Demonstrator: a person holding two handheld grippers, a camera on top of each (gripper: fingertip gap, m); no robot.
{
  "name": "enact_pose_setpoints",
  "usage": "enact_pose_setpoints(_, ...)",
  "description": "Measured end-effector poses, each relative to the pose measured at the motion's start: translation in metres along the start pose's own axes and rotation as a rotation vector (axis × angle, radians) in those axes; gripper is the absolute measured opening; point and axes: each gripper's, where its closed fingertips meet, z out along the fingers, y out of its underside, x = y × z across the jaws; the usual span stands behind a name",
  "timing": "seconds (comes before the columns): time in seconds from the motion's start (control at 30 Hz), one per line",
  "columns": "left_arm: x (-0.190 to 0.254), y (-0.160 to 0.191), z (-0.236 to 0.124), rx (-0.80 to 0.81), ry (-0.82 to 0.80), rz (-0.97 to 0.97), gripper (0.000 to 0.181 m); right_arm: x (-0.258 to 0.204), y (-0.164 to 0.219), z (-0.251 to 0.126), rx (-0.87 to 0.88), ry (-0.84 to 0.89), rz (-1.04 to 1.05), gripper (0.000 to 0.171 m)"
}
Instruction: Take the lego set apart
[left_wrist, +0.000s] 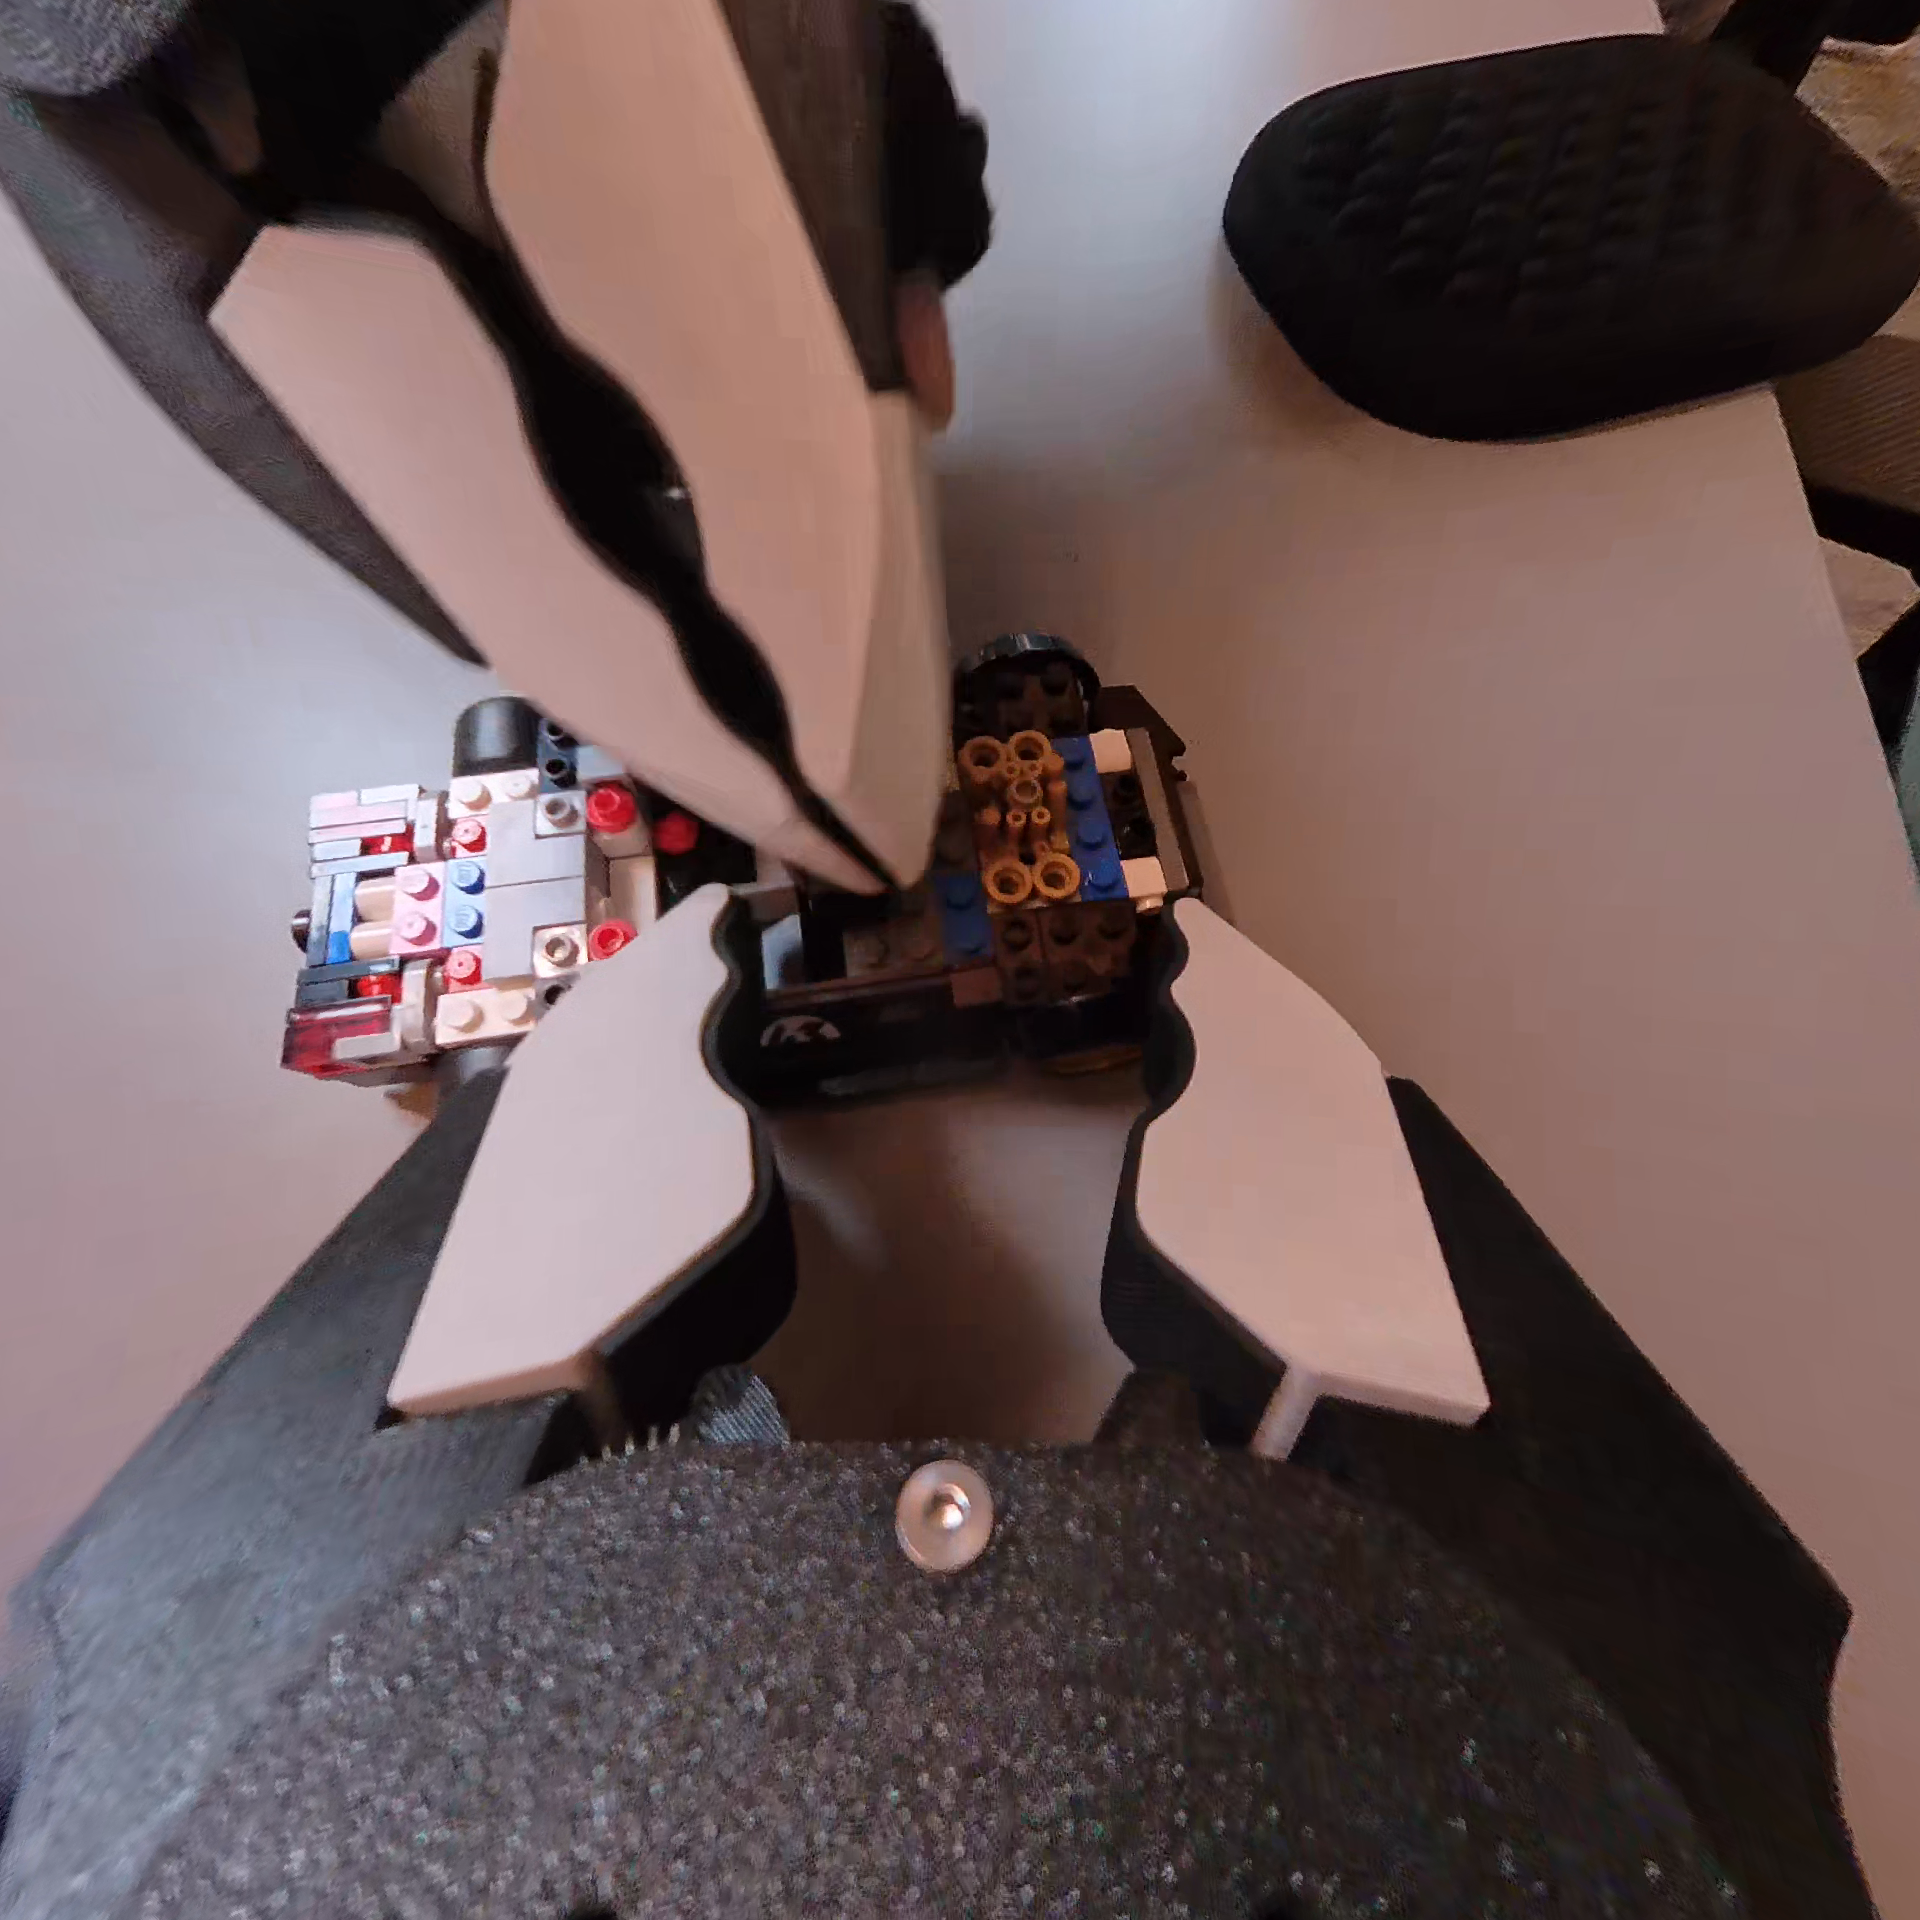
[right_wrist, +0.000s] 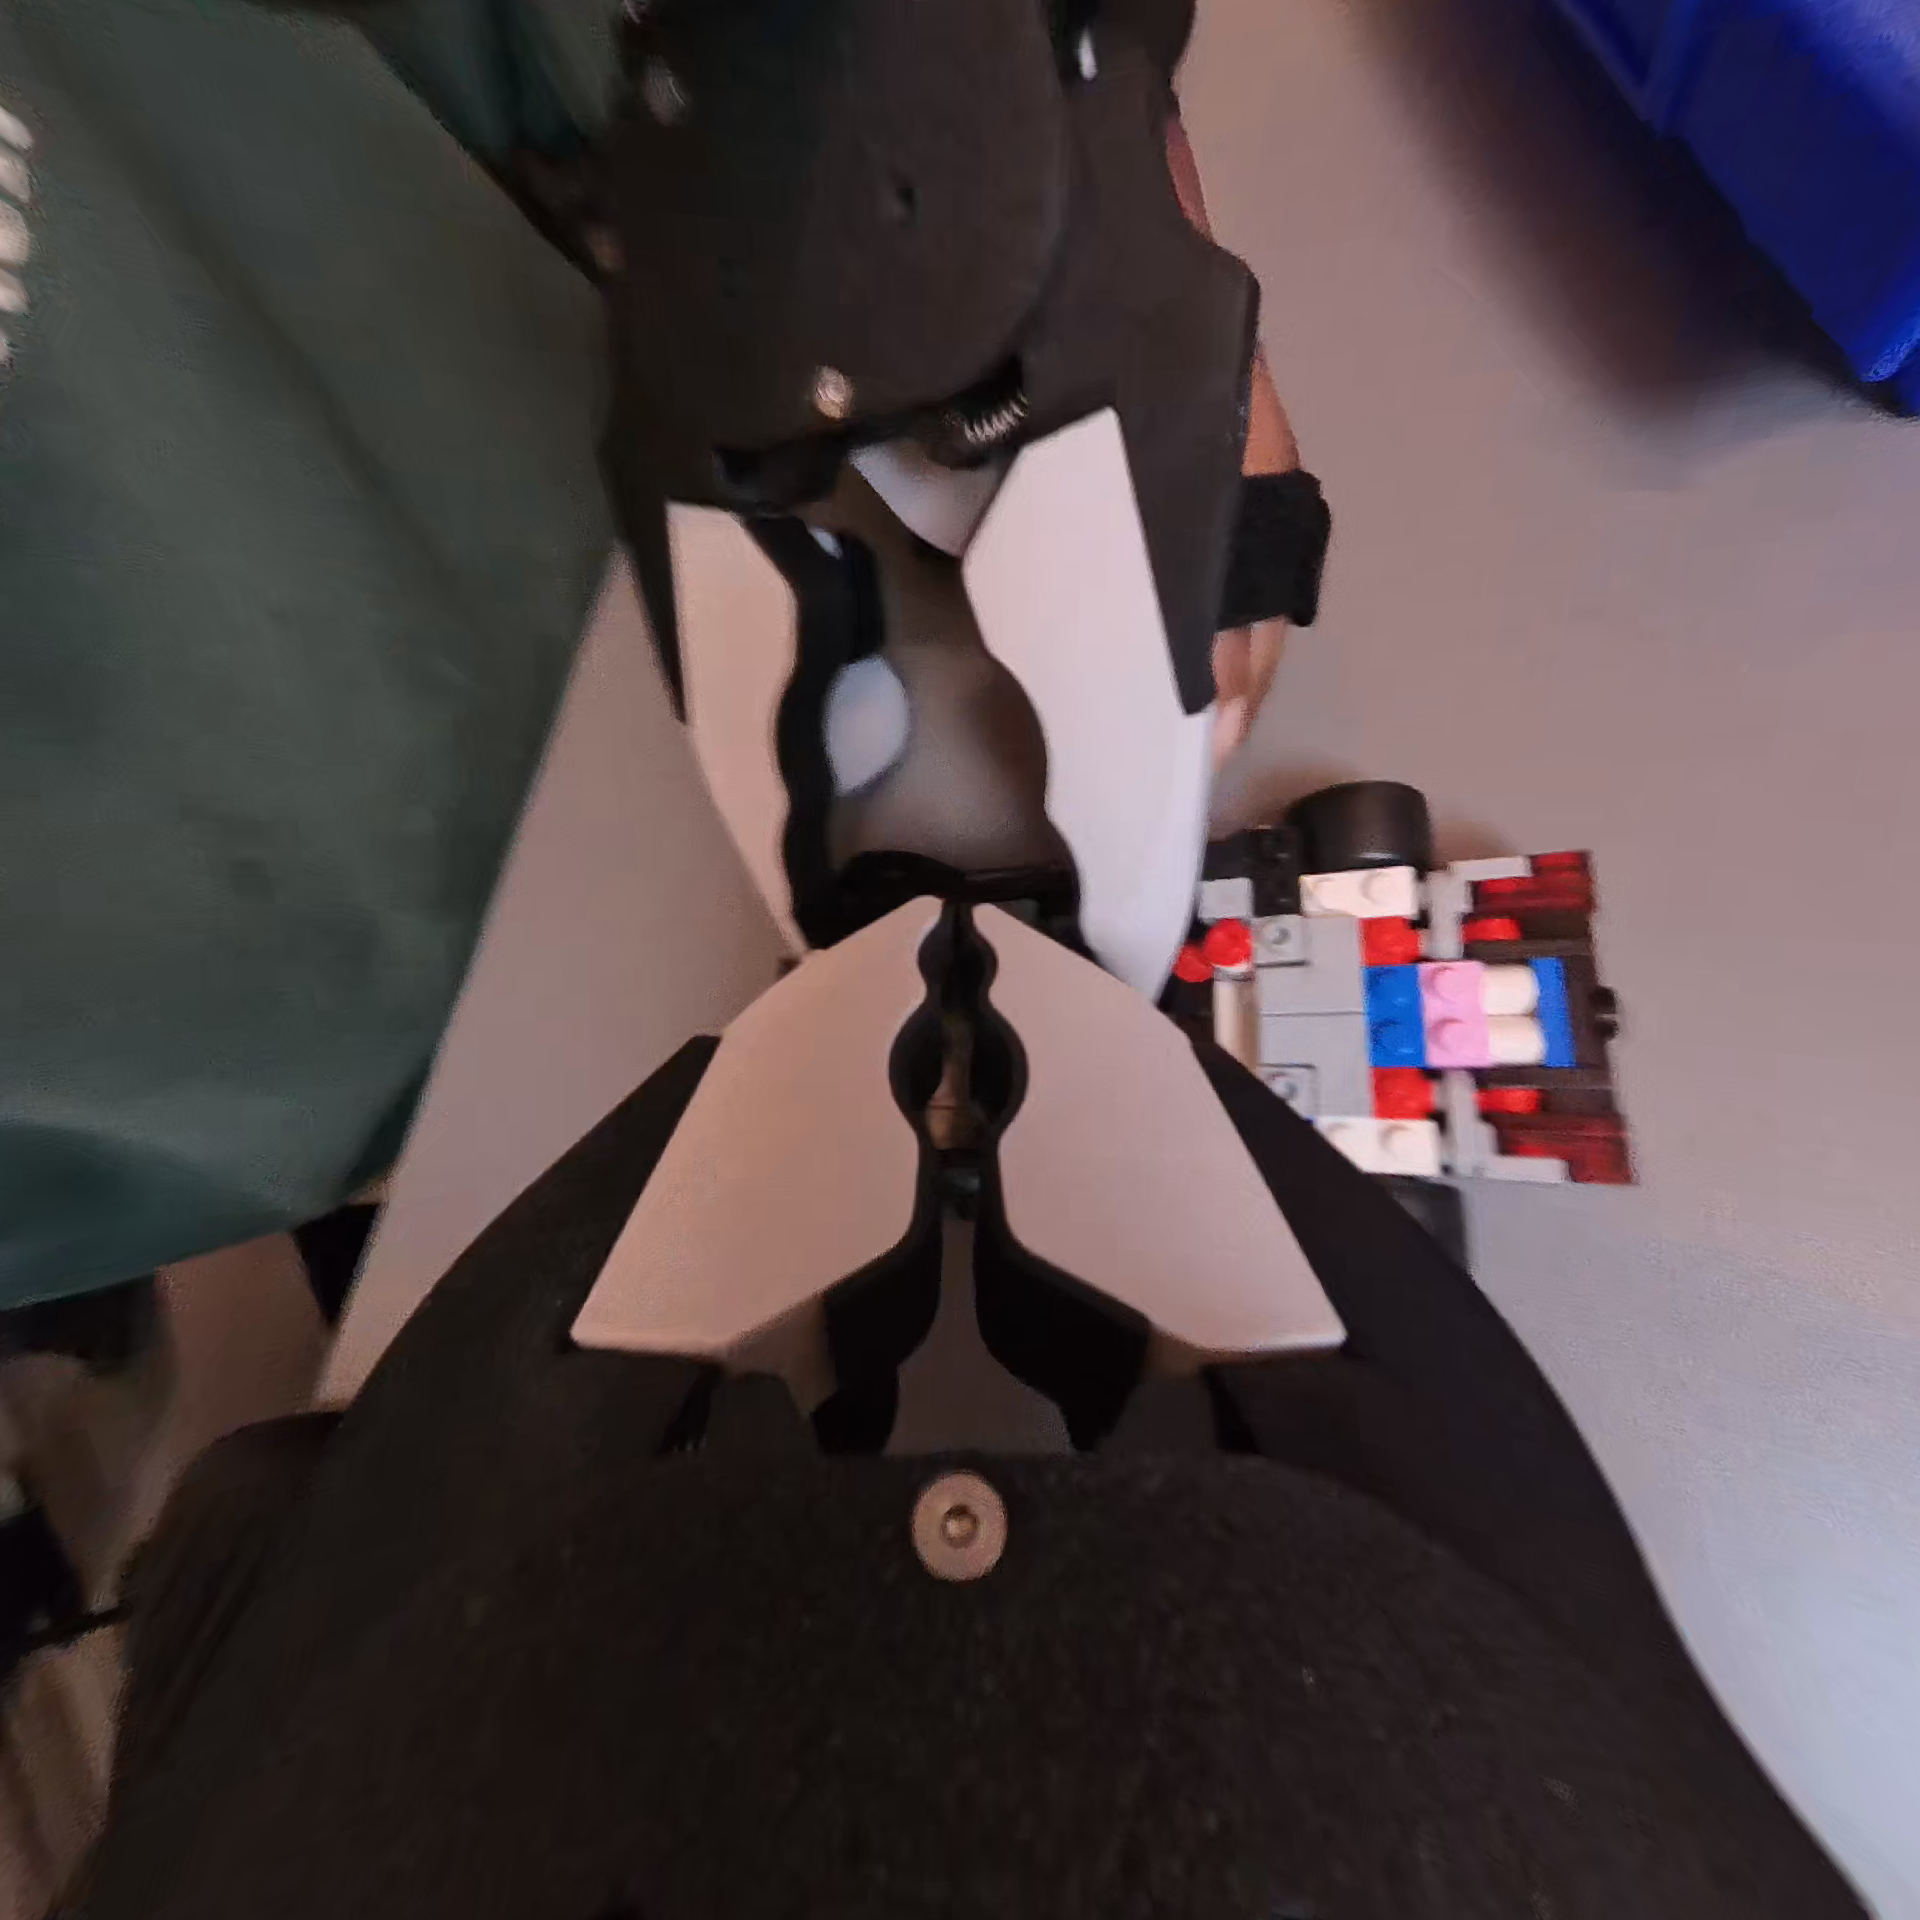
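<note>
Left gripper (left_wrist: 951, 925): jaws spread round black chunk (left_wrist: 977, 935) on table (left_wrist: 1455, 831) | right gripper (right_wrist: 951, 914): jaws pinched on small black piece | chunk: light, rigid, brittle joints; grip sides | grey chunk (left_wrist: 457, 904) beside.

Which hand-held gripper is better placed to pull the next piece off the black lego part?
Right hand-held gripper: its tips are closed on top of the black lego part, while the left hand-held gripper brackets that part's sides.

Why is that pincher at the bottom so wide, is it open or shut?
Open. The left gripper has its two fingers spread on either side of the dark lego block.
</note>
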Motion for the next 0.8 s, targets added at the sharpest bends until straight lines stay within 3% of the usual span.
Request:
enact_pose_setpoints(0.17, 0.001, -0.001, 0.000, 0.000, 0.018, -0.003, 0.065, 0.009, -0.009, -0.016, 0.152, 0.141, -0.032, 0.000)
enact_pose_setpoints(0.23, -0.001, -0.001, 0.000, -0.003, 0.012, -0.016, 0.073, 0.017, -0.006, -0.018, 0.078, 0.238, -0.089, 0.001)
enact_pose_setpoints(0.4, -0.005, 0.001, -0.001, -0.011, -0.034, -0.028, 0.076, 0.018, 0.007, -0.002, -0.147, 0.241, -0.160, 0.011)
enact_pose_setpoints(0.7, -0.007, 0.001, -0.002, 0.012, -0.031, -0.031, 0.073, 0.018, 0.012, 0.002, -0.388, 0.146, -0.172, 0.008)
enact_pose_setpoints(0.8, -0.007, 0.001, -0.003, 0.013, -0.026, -0.026, 0.073, 0.018, 0.012, 0.002, -0.390, 0.123, -0.168, 0.008)
